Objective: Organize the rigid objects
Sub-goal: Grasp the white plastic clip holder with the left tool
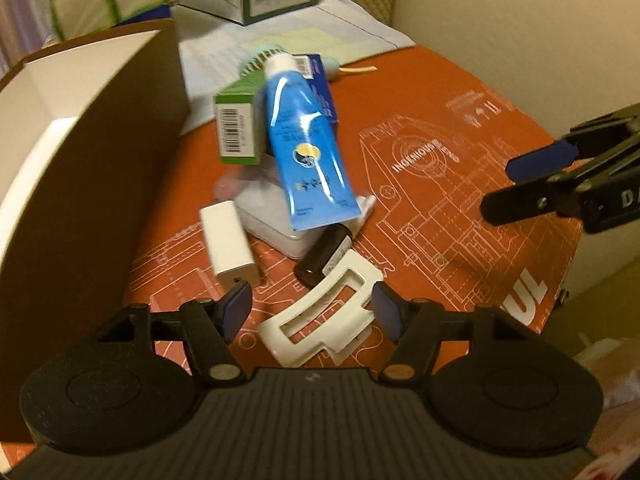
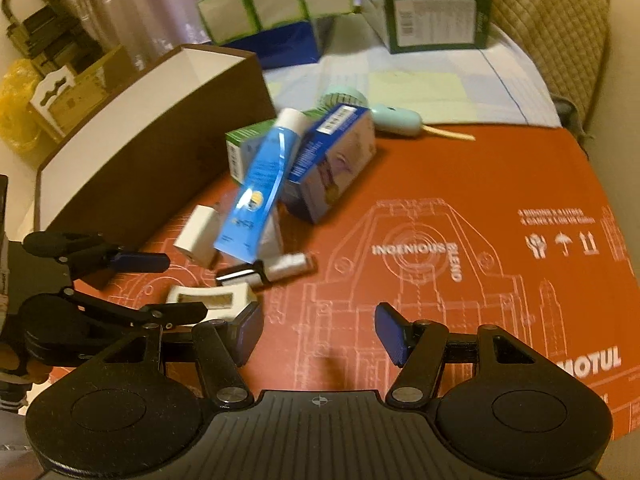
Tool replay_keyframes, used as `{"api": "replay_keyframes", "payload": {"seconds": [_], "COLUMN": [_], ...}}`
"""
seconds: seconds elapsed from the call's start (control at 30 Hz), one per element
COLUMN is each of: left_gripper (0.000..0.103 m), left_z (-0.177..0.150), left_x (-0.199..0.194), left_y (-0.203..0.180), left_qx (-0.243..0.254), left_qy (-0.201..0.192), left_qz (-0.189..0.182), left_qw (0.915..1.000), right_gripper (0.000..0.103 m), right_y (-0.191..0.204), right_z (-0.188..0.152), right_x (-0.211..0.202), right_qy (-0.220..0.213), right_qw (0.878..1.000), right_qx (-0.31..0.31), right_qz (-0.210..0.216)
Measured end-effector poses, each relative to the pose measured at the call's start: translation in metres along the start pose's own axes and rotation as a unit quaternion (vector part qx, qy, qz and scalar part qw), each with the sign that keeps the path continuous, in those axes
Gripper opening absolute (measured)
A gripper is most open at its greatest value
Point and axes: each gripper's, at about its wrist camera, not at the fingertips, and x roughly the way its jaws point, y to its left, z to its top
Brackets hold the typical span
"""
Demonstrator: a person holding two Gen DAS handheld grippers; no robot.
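Your blue tube (image 1: pixel 308 140) lies on top of the heap in the middle of the orange printed cardboard sheet (image 1: pixel 460 92). Its long axis runs away from you: the white cap sits at the far end, propped on a green carton (image 1: pixel 236 128) and a blue carton (image 2: pixel 332 160), and the flat crimped end points back toward your grippers, resting over a white flat case (image 1: pixel 276 224). The tube is tilted, cap end higher.

Beside the crimped end a white charger block (image 1: pixel 228 240) lies with its long axis also running near to far. A dark small bottle (image 1: pixel 324 256) lies slantwise just below the tube, and a white plastic frame (image 1: pixel 324 316) lies flat on the sheet nearest you, its long axis slanting from near left to far right. A mint handheld fan (image 2: pixel 376 112) lies at the far side of the heap. The brown box with white lining (image 1: pixel 92 152) stands open along the left of the sheet.

Your left gripper (image 1: pixel 312 308) hangs over the white frame with its jaws apart; the frame lies between the pads, and the right pad looks close to its edge, though contact cannot be confirmed. It holds nothing.

Your right gripper (image 2: pixel 318 332) stands partly open over bare cardboard, holding nothing and touching nothing.
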Motion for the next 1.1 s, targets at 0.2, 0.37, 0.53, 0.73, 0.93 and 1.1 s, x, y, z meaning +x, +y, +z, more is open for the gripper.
{"api": "replay_keyframes", "payload": {"seconds": [0.2, 0.37, 0.53, 0.73, 0.93, 1.1], "left_gripper": [0.067, 0.065, 0.059, 0.056, 0.043, 0.035], "left_z": [-0.002, -0.01, -0.015, -0.01, -0.009, -0.012], "left_x": [0.013, 0.017, 0.017, 0.013, 0.02, 0.016], "left_y": [-0.002, -0.009, -0.015, -0.013, -0.016, -0.019], "left_qx": [0.021, 0.027, 0.013, -0.002, 0.014, 0.022], "left_qy": [0.018, 0.037, 0.049, 0.041, 0.057, 0.043], "left_qz": [-0.021, -0.039, -0.053, -0.043, -0.039, -0.041], "left_qw": [0.9994, 0.9982, 0.9973, 0.9982, 0.9975, 0.998], "right_gripper": [0.059, 0.059, 0.059, 0.059, 0.059, 0.059], "right_y": [-0.009, -0.013, -0.011, -0.008, -0.007, -0.007], "right_z": [-0.008, -0.011, -0.012, -0.011, -0.01, -0.01], "right_x": [-0.002, -0.003, -0.001, 0.003, 0.006, 0.007], "right_qy": [0.003, 0.004, 0.006, 0.01, 0.014, 0.014], "right_qw": [1.0, 0.999, 0.999, 0.999, 0.999, 0.999], "right_qx": [0.024, 0.038, 0.039, 0.036, 0.038, 0.038], "right_qz": [-0.01, -0.014, -0.014, -0.011, -0.011, -0.01]}}
